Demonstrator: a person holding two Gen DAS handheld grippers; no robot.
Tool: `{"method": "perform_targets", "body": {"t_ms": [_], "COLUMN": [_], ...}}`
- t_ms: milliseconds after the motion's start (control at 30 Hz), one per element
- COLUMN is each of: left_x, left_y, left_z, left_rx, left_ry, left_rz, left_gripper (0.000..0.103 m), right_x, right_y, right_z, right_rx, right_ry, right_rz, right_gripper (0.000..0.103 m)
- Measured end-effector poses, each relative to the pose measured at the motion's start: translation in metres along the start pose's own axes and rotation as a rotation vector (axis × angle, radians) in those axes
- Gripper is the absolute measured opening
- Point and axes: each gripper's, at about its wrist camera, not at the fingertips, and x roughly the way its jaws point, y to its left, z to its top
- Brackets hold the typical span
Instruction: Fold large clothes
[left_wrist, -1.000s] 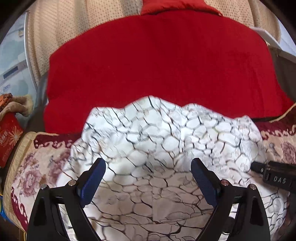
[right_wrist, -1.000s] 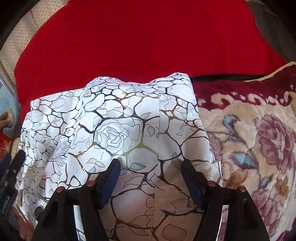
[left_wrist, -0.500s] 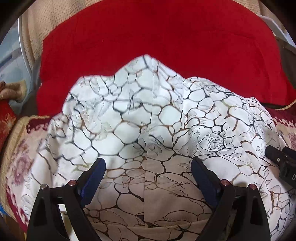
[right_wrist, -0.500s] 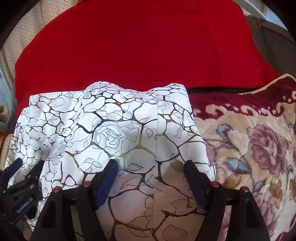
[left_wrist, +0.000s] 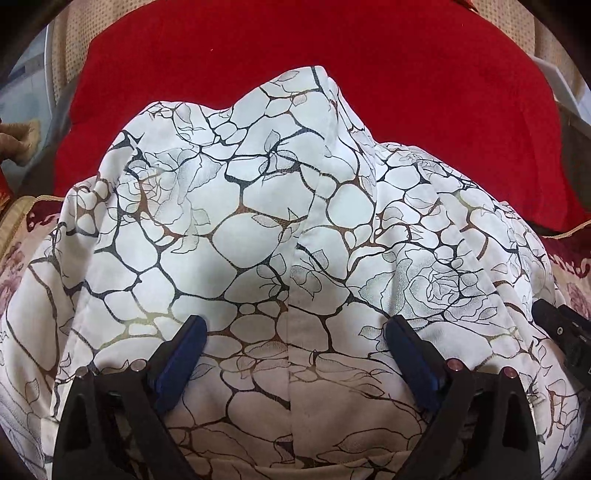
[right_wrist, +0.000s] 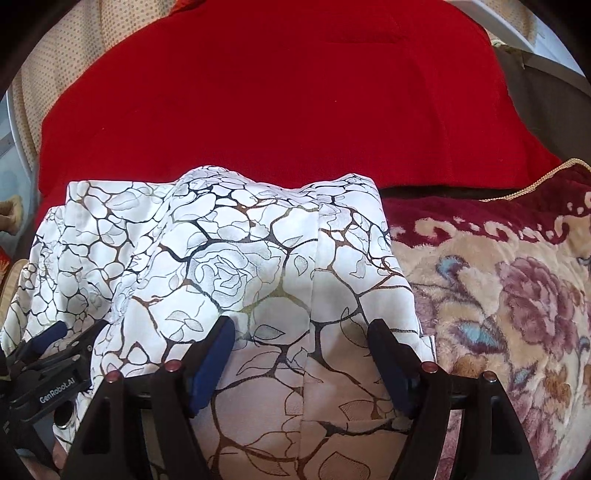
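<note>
A large white garment (left_wrist: 280, 236) with a black and brown crackle and rose print lies bunched on a floral blanket, its far edge against a red cushion. It also fills the left and middle of the right wrist view (right_wrist: 236, 266). My left gripper (left_wrist: 295, 328) is open, its blue-padded fingers spread wide just above the cloth near a seam. My right gripper (right_wrist: 301, 330) is open, fingers spread over the garment's right part. Neither holds cloth. The left gripper shows at the lower left of the right wrist view (right_wrist: 51, 354).
A big red cushion (right_wrist: 280, 103) stands behind the garment. A cream and maroon floral blanket (right_wrist: 517, 295) covers the seat to the right. A beige dotted backrest (left_wrist: 66, 44) rises at the back left.
Both grippers have moved forward and lower over the garment; it now fills more of the left wrist view. Both stay open.
</note>
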Motion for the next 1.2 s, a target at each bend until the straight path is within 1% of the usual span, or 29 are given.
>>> {"method": "perform_targets", "body": {"t_ms": [100,167,233,300,333,400,433,467,500,567,600,633,667,700,733,767,800,867,933,1033,1100,1200], "left_x": [-0.002,-0.01,-0.024,-0.049,-0.064,-0.083,-0.092,-0.099,-0.106,-0.115,-0.119,-0.124,-0.128,-0.13,-0.132,-0.133,-0.134,-0.136,-0.131,-0.111,-0.103,-0.096], "left_y": [0.001,0.002,0.005,0.014,0.022,0.041,0.054,0.068,0.088,0.117,0.129,0.143,0.156,0.164,0.173,0.177,0.183,0.184,0.185,0.178,0.17,0.169], "left_z": [0.003,0.009,0.016,0.019,0.02,0.021,0.021,0.02,0.016,0.005,-0.002,-0.011,-0.022,-0.032,-0.044,-0.055,-0.068,-0.085,-0.099,-0.107,-0.107,-0.099], "left_rx": [-0.002,0.003,0.021,0.021,0.014,-0.017,-0.048,-0.085,-0.142,-0.228,-0.26,-0.294,-0.333,-0.366,-0.41,-0.445,-0.492,-0.547,-0.625,-0.725,-0.763,-0.803], "left_ry": [0.017,0.031,0.016,-0.036,-0.065,-0.098,-0.108,-0.116,-0.117,-0.112,-0.116,-0.116,-0.112,-0.106,-0.1,-0.096,-0.088,-0.07,-0.048,0.003,0.021,-0.008], "left_rz": [0.0,0.006,-0.016,-0.022,-0.014,0.0,0.007,0.013,0.027,0.053,0.061,0.071,0.082,0.085,0.069,0.043,-0.009,-0.075,-0.145,-0.261,-0.293,-0.322], "left_gripper": [0.097,0.097,0.097,0.097,0.097,0.097,0.097,0.097,0.097,0.097,0.097,0.097,0.097,0.097,0.097,0.097,0.097,0.097,0.097,0.097,0.097,0.097], "right_x": [0.001,-0.001,-0.006,-0.015,-0.022,-0.043,-0.054,-0.062,-0.071,-0.076,-0.072,-0.064,-0.051,-0.033,-0.022,-0.018,-0.018,-0.02,-0.017,-0.016,-0.016,-0.017], "right_y": [-0.002,-0.001,-0.001,-0.002,-0.002,0.002,0.004,0.006,0.008,0.011,0.013,0.015,0.016,0.017,0.016,0.014,0.014,0.013,0.009,0.009,0.011,0.014], "right_z": [0.001,0.002,0.002,0.003,0.004,0.006,0.006,0.007,0.006,0.005,0.004,0.001,-0.002,-0.008,-0.012,-0.014,-0.013,-0.008,-0.006,-0.007,-0.008,-0.011], "right_rx": [0.011,0.007,0.007,0.012,0.007,-0.022,-0.035,-0.039,-0.034,-0.032,-0.034,-0.033,-0.027,-0.014,-0.003,0.013,0.018,0.034,0.063,0.061,0.053,0.056], "right_ry": [0.003,0.0,-0.003,-0.009,-0.027,-0.11,-0.152,-0.175,-0.195,-0.185,-0.158,-0.121,-0.064,0.02,0.06,0.048,0.048,0.065,0.072,0.059,0.053,0.054], "right_rz": [0.013,0.005,0.002,0.01,0.016,0.026,0.021,0.027,0.052,0.073,0.082,0.092,0.1,0.101,0.103,0.104,0.106,0.114,0.134,0.121,0.11,0.111], "right_gripper": [0.078,0.078,0.078,0.078,0.078,0.078,0.078,0.078,0.078,0.078,0.078,0.078,0.078,0.078,0.078,0.079,0.079,0.079,0.08,0.081,0.081,0.081]}}
